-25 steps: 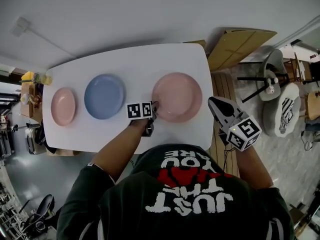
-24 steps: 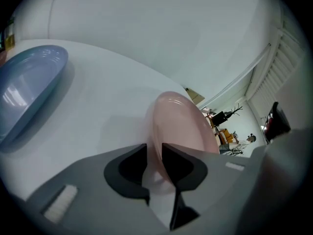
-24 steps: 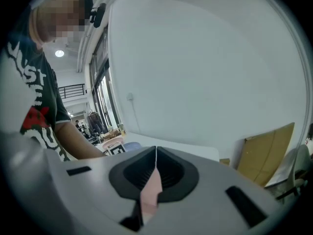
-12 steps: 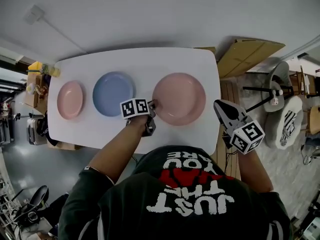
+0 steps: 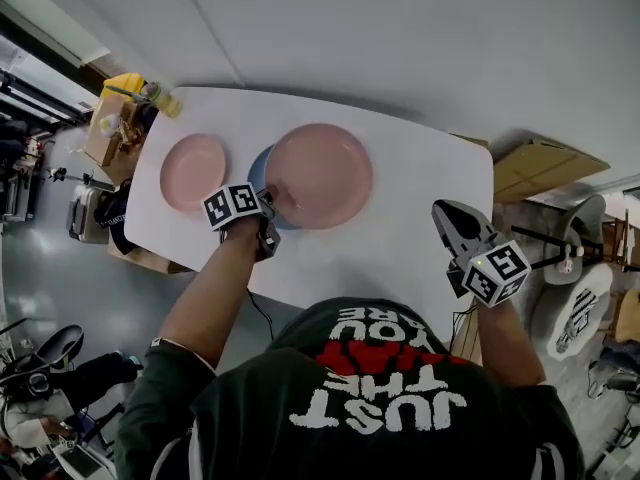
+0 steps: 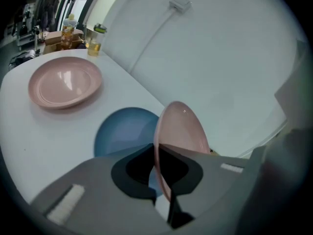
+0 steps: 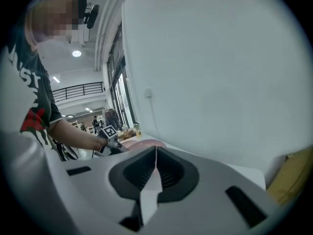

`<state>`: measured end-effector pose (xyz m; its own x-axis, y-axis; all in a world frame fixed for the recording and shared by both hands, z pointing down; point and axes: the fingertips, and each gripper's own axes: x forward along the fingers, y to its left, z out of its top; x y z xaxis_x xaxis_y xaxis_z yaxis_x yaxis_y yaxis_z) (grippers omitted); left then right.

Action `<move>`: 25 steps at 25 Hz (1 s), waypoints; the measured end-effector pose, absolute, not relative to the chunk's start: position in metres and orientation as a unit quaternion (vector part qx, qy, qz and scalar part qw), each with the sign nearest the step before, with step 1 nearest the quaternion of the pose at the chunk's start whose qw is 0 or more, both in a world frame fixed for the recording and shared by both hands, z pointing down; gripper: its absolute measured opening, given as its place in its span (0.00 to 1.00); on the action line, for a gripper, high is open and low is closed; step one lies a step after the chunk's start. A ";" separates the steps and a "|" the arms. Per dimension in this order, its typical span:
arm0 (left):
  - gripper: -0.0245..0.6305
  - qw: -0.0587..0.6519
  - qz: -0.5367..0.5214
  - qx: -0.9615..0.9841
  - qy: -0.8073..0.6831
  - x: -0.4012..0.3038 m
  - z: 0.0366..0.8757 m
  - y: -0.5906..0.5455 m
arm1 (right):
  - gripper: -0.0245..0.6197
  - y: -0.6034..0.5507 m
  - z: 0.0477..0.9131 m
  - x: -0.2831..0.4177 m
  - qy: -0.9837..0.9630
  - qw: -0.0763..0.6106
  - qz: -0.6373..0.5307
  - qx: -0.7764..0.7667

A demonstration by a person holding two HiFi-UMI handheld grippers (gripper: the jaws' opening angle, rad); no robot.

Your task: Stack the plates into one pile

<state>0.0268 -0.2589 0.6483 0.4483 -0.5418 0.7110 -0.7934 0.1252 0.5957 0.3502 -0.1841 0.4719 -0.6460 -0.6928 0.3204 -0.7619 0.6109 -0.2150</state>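
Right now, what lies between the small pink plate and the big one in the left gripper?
The blue plate, partly under the big pink plate clamped by the left gripper; small pink plate beyond. Left gripper view shows it best.

**An open, lab-style work hall**

A white worktop (image 5: 410, 208) stands against a plain white wall (image 5: 400, 38) on a grey floor (image 5: 60, 298), with cardboard sheets (image 5: 540, 163) just beside it. The right gripper view shows a railed upper gallery (image 7: 80, 89), ceiling lights (image 7: 77, 53) and tall windows (image 7: 117, 89).
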 end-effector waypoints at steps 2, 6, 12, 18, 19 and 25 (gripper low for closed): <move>0.07 0.550 0.120 0.636 -0.528 -0.005 0.658 -0.261 | 0.05 -0.193 0.471 0.327 -0.896 0.107 0.166 0.397; 0.07 0.558 0.141 0.614 -0.540 -0.041 0.684 -0.260 | 0.05 -0.199 0.475 0.298 -0.899 0.120 0.167 0.388; 0.07 0.556 0.172 0.604 -0.544 -0.056 0.705 -0.264 | 0.05 -0.202 0.482 0.291 -0.889 0.135 0.179 0.400; 0.21 0.517 0.253 0.631 -0.520 -0.050 0.715 -0.261 | 0.05 -0.202 0.482 0.285 -0.885 0.143 0.180 0.405; 0.26 0.514 0.265 0.638 -0.508 -0.045 0.717 -0.259 | 0.05 -0.202 0.482 0.284 -0.885 0.144 0.179 0.406; 0.39 0.493 0.243 0.663 -0.508 -0.052 0.706 -0.260 | 0.05 -0.195 0.475 0.281 -0.879 0.141 0.172 0.421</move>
<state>-0.0517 -0.2601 0.7058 0.3667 -0.4339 0.8230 -0.9131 0.0016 0.4077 0.2807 -0.1950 0.4750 -0.6054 -0.6924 0.3926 -0.7892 0.5862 -0.1832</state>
